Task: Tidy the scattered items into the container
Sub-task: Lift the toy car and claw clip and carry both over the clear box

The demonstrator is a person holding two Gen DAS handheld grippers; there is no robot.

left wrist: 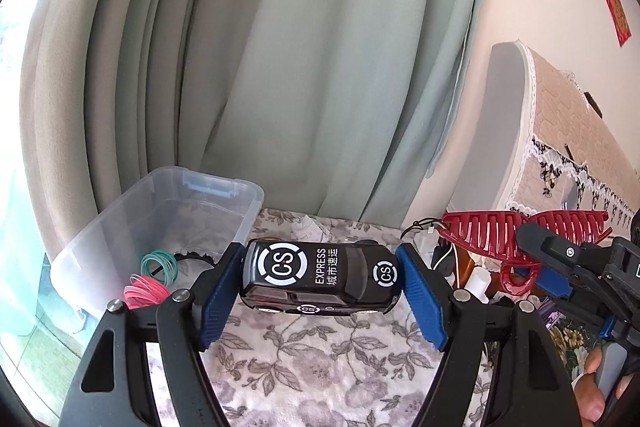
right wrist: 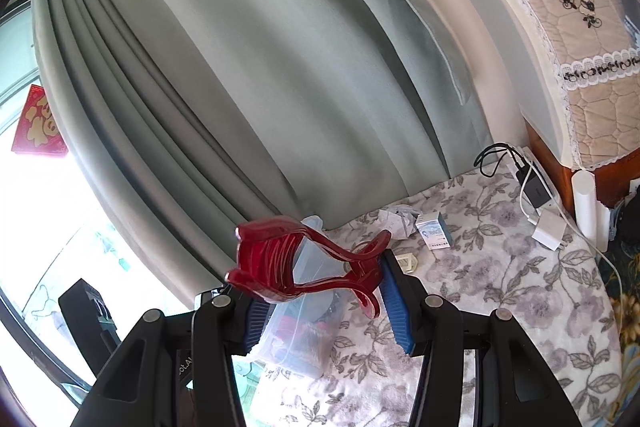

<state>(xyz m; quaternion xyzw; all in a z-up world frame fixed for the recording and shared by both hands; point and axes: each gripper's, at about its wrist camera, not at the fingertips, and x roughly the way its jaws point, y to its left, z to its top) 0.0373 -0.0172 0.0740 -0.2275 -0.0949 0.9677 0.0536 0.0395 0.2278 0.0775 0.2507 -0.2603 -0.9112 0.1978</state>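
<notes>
A black toy car [left wrist: 320,277] marked "CS EXPRESS" hangs sideways above the floral cloth, with my left gripper [left wrist: 320,283] shut on its two ends between the blue pads. The clear plastic container [left wrist: 160,187] stands just beyond it to the left. Inside lie green bands [left wrist: 160,265], pink bands [left wrist: 146,291] and a small black item. At the right edge, my right gripper [left wrist: 536,263] carries a red hair claw clip [left wrist: 520,227]. In the right wrist view the red hair claw clip [right wrist: 288,267] is pinched between the pads of my right gripper [right wrist: 324,303], above the container [right wrist: 296,339].
On the floral cloth [right wrist: 480,287] lie crumpled paper [right wrist: 396,221], a small box [right wrist: 434,231], a black charger with cables [right wrist: 536,187], a white adapter [right wrist: 550,229] and a white cylinder [right wrist: 584,203]. A green curtain [left wrist: 300,67] hangs behind; quilt-covered furniture [left wrist: 560,127] stands at the right.
</notes>
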